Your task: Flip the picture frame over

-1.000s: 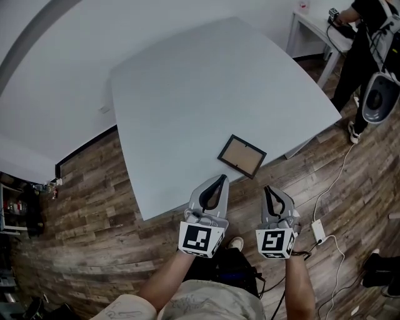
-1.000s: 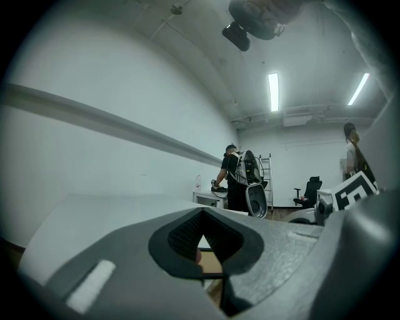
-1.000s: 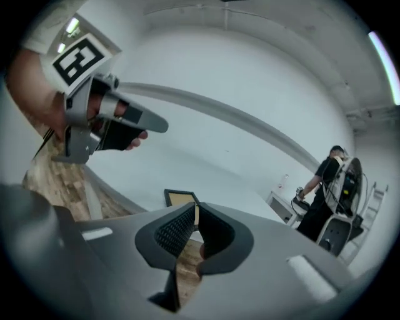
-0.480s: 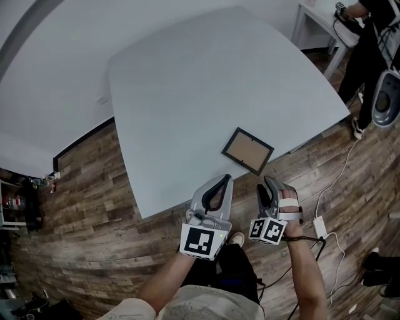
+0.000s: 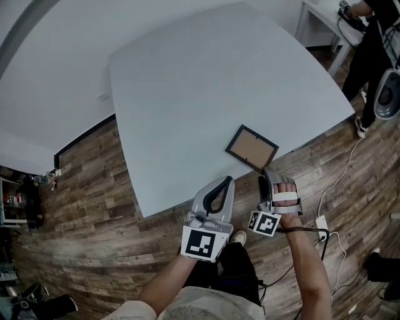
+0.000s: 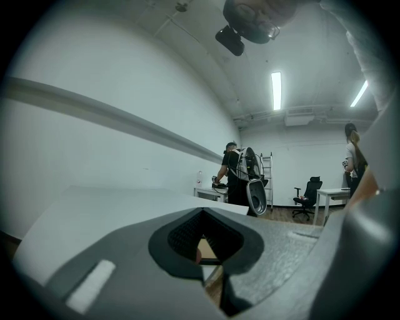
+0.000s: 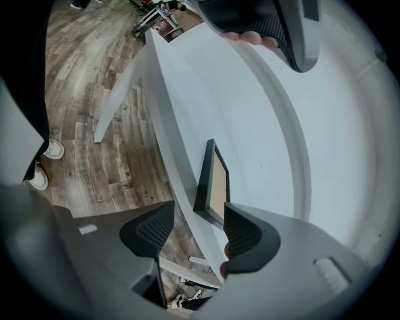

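Observation:
The picture frame (image 5: 252,148) lies flat near the front right edge of the white table (image 5: 187,81), black border up with a brown panel showing. My right gripper (image 5: 270,177) is turned on its side just short of the frame's near corner, off the table edge. It is open with nothing between the jaws. In the right gripper view the frame (image 7: 212,178) appears edge-on, straight ahead between the jaws (image 7: 197,228). My left gripper (image 5: 222,182) hovers over the floor at the table's front edge, left of the frame, shut and empty.
A person (image 5: 375,37) stands by a white desk (image 5: 325,19) at the back right. A power strip (image 5: 320,224) and cable lie on the wooden floor (image 5: 94,187) to my right. An office chair (image 6: 307,194) stands far off.
My right gripper has rolled onto its side and moved forward to the frame's near corner. The left gripper has barely moved.

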{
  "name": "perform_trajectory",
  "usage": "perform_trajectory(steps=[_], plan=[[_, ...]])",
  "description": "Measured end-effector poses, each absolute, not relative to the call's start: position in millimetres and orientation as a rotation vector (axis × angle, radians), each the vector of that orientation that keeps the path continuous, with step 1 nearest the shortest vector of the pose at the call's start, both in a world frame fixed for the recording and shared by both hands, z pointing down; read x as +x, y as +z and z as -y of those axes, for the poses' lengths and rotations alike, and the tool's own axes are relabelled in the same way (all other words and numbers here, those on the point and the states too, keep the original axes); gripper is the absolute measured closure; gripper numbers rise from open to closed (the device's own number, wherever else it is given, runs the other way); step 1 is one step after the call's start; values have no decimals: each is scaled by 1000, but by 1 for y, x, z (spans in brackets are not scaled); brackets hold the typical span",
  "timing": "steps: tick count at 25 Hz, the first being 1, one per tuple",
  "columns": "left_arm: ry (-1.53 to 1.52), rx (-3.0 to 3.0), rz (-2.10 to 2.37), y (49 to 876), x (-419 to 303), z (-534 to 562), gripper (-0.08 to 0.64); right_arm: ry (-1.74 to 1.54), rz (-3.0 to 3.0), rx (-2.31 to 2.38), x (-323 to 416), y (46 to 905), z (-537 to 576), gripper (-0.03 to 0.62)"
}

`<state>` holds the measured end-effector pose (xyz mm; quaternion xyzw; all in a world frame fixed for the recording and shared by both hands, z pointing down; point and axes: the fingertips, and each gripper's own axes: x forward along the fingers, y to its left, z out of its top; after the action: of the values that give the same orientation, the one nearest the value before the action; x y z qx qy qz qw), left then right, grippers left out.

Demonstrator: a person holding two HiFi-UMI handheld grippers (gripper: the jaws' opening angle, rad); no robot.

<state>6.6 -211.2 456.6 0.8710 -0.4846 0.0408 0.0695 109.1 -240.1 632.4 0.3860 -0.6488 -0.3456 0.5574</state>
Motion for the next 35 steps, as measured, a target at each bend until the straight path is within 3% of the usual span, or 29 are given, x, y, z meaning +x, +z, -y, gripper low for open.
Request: perform_trajectory(steps=[12,18,35], plan=[[136,2610,1462,460,4,213,560,-884,1446,895,101,636,254,364],[149,2609,1472,464,6,215,560,-939,1419,970,105,627,258,474],[134,2625,1485,455,0,214,560,-912,1461,1030,102,610,253,488]])
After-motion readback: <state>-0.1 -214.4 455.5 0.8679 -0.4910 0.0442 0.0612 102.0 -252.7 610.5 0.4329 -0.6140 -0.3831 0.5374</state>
